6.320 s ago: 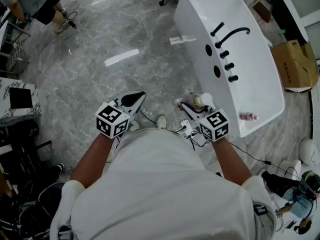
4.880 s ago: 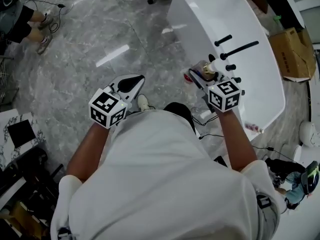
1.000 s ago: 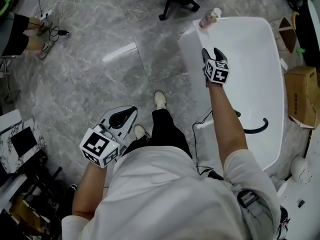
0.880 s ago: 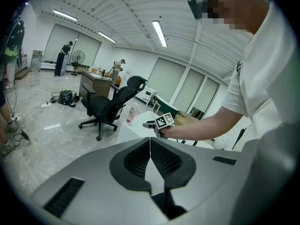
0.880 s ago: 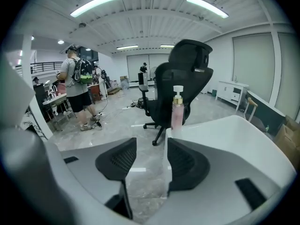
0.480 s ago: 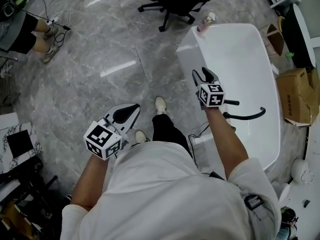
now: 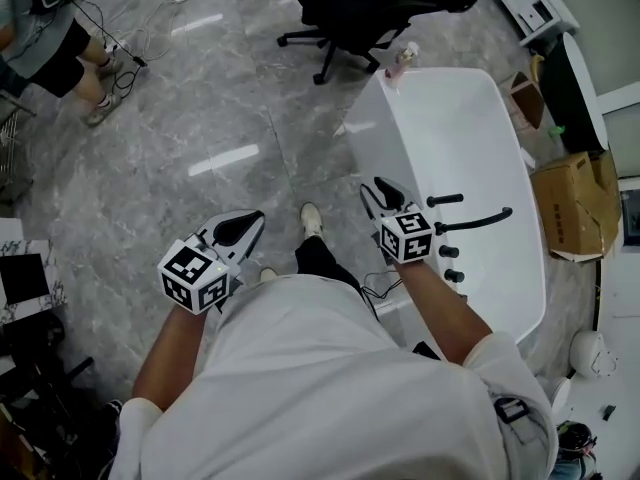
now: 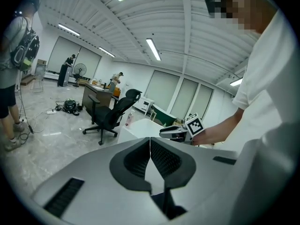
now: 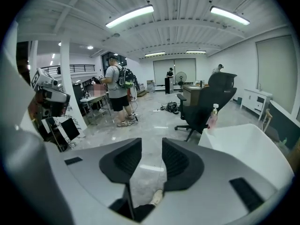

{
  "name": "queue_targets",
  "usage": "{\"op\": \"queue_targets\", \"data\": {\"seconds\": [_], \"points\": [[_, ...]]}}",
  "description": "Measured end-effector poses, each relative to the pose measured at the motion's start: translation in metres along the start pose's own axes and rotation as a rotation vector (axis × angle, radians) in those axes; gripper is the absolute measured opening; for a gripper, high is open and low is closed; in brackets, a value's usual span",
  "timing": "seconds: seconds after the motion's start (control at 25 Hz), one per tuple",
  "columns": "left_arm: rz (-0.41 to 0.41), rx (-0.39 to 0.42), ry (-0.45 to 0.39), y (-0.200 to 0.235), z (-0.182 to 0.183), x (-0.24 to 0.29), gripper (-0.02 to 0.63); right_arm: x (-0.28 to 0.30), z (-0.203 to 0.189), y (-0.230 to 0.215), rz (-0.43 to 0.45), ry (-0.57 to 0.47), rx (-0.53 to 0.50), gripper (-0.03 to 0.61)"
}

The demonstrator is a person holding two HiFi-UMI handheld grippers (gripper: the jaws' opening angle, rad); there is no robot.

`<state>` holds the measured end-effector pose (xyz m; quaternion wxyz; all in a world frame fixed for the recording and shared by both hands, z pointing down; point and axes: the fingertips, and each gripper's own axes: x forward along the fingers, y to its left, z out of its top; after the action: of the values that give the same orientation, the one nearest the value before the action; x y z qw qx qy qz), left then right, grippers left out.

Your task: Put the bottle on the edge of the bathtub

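The bottle (image 7: 404, 60) stands upright on the rim at the far end of the bathtub (image 7: 365, 138), next to a black office chair (image 7: 350, 3). It stood on the same spot a second ago. Several seconds before that it was carried in the right gripper (image 7: 375, 190).

That gripper has since drawn back from the far end of the tub. It is now close to the person's body, over the near rim and just beside the black tap (image 7: 478, 218). Its fingers are apart and closing, with nothing between them. In the right gripper view only the floor shows through the gap, and the bottle (image 9: 213, 116) is well ahead on the tub's edge.

The left gripper (image 7: 250, 220) hangs low over the floor on the person's left, much as before. Its fingers are pressed together and empty.

A second person (image 7: 50, 28) stands at the far left of the room.
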<state>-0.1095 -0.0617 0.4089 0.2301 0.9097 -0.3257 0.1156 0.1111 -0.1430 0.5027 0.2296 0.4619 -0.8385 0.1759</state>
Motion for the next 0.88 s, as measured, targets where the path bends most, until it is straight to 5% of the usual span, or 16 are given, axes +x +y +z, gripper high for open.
{"op": "queue_targets", "data": {"seconds": [0.88], "points": [[-0.032, 0.025, -0.028, -0.059, -0.042, -0.062, 0.018, -0.096, -0.012, 0.113, 0.089, -0.062, -0.046, 0.051]]}}
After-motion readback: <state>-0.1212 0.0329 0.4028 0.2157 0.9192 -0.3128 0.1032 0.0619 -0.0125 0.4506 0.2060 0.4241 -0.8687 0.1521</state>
